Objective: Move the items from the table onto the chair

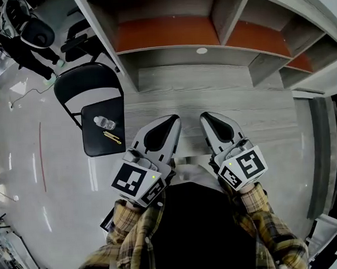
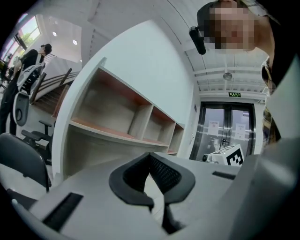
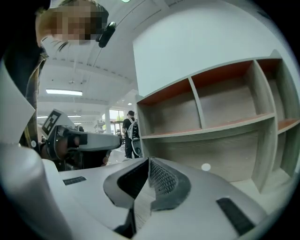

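well left of the left tool (image 1: 171, 120), the chair (image 1: 96, 144) carries a water bottle (image 1: 104, 123) and a yellow pen-like item (image 1: 112, 137). the left tool and right tool (image 1: 207, 118) are both closed and empty. the grey table (image 1: 251, 108) ahead shows nothing, so the task looks finished and nothing is left to pick up. shelves (image 1: 164, 34) beyond, glossy floor (image 1: 25, 165).

1. Chair (image 1: 96, 144): black seat and back.
2. Water bottle (image 1: 104, 123): clear. The thin item (image 1: 112, 137) beside it: yellow.
3. Table (image 1: 239, 94): pale grey wood grain.
4. Shelf unit (image 1: 164, 32): grey frame, orange-brown boards.
5. Left claw (image 1: 174, 119) and right claw (image 1: 203, 117): light grey shells, black pads, black-and-white square markers.
6. Sleeve (image 1: 125, 225): yellow-and-dark plaid.
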`<state>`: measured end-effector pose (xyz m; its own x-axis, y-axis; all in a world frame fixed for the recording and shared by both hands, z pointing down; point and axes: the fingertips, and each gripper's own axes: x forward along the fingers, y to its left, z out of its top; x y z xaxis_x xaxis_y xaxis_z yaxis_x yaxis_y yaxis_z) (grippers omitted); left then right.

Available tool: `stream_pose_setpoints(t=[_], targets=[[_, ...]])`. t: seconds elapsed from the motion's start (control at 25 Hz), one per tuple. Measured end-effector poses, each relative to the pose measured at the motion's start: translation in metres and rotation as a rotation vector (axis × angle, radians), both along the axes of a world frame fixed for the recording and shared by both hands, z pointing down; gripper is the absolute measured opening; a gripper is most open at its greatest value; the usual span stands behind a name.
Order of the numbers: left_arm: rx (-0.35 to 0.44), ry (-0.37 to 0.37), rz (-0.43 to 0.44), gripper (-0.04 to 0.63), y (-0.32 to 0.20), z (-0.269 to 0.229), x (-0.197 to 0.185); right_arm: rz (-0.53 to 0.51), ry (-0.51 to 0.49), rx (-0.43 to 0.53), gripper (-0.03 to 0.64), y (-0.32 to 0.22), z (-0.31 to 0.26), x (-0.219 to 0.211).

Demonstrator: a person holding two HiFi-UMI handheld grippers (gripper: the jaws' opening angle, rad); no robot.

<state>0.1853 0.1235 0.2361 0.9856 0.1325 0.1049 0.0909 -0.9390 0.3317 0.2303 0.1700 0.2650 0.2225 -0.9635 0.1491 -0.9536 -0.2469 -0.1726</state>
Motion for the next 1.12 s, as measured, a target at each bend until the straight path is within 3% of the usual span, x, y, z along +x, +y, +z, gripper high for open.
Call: stream_pose_setpoints(t=[0.24,0.44,1.12], targets=[[0.041,-0.027,0.076,0.005,0.029,0.012,0.017,0.097,0.035,-0.025,0.018,0.033,0.001,0.009],[0.054,-0.071,0.061,0.005,0.028,0.024,0.021,0.122,0.047,-0.035,0.018,0.038,0.002,0.017],[0.063,-0.073,0.051,0.005,0.016,0.025,0.024,0.123,0.065,-0.042,0.018,0.029,-0.004,0.026]])
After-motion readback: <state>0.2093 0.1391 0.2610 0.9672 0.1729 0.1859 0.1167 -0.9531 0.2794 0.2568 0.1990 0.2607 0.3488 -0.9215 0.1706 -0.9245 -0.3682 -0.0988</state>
